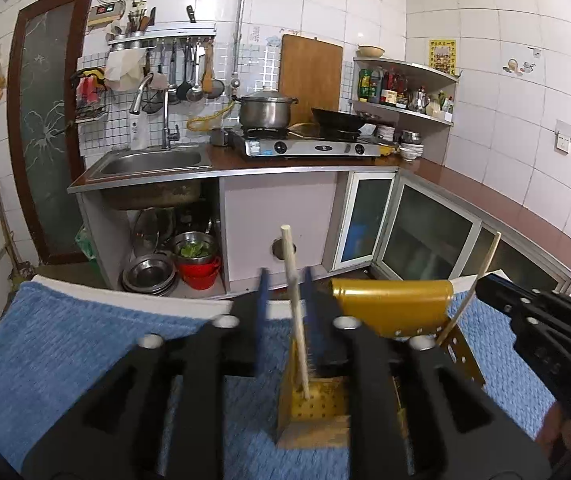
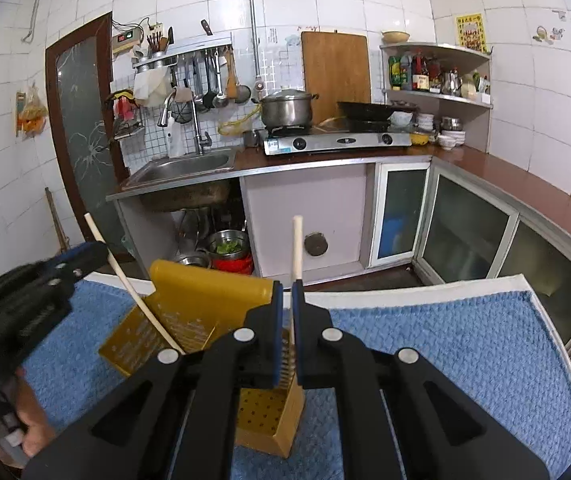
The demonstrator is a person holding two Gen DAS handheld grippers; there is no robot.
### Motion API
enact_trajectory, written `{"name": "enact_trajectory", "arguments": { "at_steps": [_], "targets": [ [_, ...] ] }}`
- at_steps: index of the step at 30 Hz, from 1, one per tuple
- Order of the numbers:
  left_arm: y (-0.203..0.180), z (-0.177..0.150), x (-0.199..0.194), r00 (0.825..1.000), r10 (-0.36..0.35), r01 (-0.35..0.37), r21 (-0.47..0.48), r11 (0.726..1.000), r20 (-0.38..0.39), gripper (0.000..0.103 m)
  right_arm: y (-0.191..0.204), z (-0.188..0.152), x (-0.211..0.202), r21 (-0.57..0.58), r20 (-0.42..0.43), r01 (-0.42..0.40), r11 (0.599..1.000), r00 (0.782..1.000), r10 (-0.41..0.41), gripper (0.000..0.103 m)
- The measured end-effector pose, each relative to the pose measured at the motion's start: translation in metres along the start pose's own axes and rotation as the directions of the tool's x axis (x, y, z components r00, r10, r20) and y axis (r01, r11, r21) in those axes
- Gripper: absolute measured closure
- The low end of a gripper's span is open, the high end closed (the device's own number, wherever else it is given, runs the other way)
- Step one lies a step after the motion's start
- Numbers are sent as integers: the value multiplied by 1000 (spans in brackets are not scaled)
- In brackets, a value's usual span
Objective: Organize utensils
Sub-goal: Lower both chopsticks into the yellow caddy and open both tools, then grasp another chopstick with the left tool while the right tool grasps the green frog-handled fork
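Presently, two pale chopsticks are seen standing in a yellow perforated holder that lies on a blue towel with a white edge. In the left wrist view, the left gripper is seen with its jaws parted; the left chopstick stands between them, close against the right-hand pad, and no clamping is observed. Its lower end is seated on the holder's perforated base. In the right wrist view, the right gripper is seen with its blue pads pressed onto the second chopstick, which is held nearly upright, its top well above the fingertips and its lower part running down into the holder's compartment. From this view the left chopstick is recorded as leaning, tilted toward the left gripper and resting against the holder's rim. The holder's rounded yellow back is raised behind both sticks. A hand is partly visible on the left gripper's handle. Kitchen counter, sink and stove are noted well behind the towel.
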State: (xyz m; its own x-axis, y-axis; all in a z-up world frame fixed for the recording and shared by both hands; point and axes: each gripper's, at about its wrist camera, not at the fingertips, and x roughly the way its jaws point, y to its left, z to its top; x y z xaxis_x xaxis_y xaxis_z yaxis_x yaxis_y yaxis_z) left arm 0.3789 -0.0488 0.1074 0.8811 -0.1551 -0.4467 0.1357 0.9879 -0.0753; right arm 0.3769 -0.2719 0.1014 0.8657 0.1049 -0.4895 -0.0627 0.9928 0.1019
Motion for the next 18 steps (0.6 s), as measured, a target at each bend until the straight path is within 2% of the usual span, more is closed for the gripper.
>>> {"name": "enact_trajectory", "arguments": {
  "at_steps": [3, 4, 5, 6, 7, 9, 12, 14, 18],
  "targets": [
    [7, -3, -22, 999, 32, -32, -3, 999, 14, 43, 0, -3, -7, 2, -6, -4, 1000, 1000, 4, 96],
    [10, -3, -28, 999, 40, -40, -1, 999, 11, 40, 0, -2, -10, 1, -6, 0, 1000, 1000, 0, 88],
    [13, -5, -34, 999, 45, -45, -2, 999, 5, 35, -1, -3, -15, 5, -6, -1, 1000, 1000, 1, 64],
    [18, -7, -41, 999, 52, -52, -8, 999, 1, 31, -3, -4, -20, 11, -5, 0, 1000, 1000, 0, 51],
    [22, -9, -46, 998, 56, -56, -17, 998, -3, 28, -4, -6, -27, 18, 7, 6, 1000, 1000, -6, 43],
    [29, -15, -58, 998, 64, -64, -31, 997, -9, 16, -4, -10, -36, 10, 13, 22, 1000, 1000, -22, 43],
    [36, -27, -74, 997, 74, -74, -34, 997, -20, 7, -7, -20, -48, 5, 6, 44, 999, 999, -44, 40],
    [39, -36, -81, 997, 76, -78, -37, 996, -32, 6, -9, -29, -56, 7, 5, 75, 997, 997, -75, 30],
    [41, -60, -91, 994, 61, -65, -40, 997, -88, 5, -11, -52, -69, -3, -10, 119, 993, 993, -119, 23]
  ]
}}
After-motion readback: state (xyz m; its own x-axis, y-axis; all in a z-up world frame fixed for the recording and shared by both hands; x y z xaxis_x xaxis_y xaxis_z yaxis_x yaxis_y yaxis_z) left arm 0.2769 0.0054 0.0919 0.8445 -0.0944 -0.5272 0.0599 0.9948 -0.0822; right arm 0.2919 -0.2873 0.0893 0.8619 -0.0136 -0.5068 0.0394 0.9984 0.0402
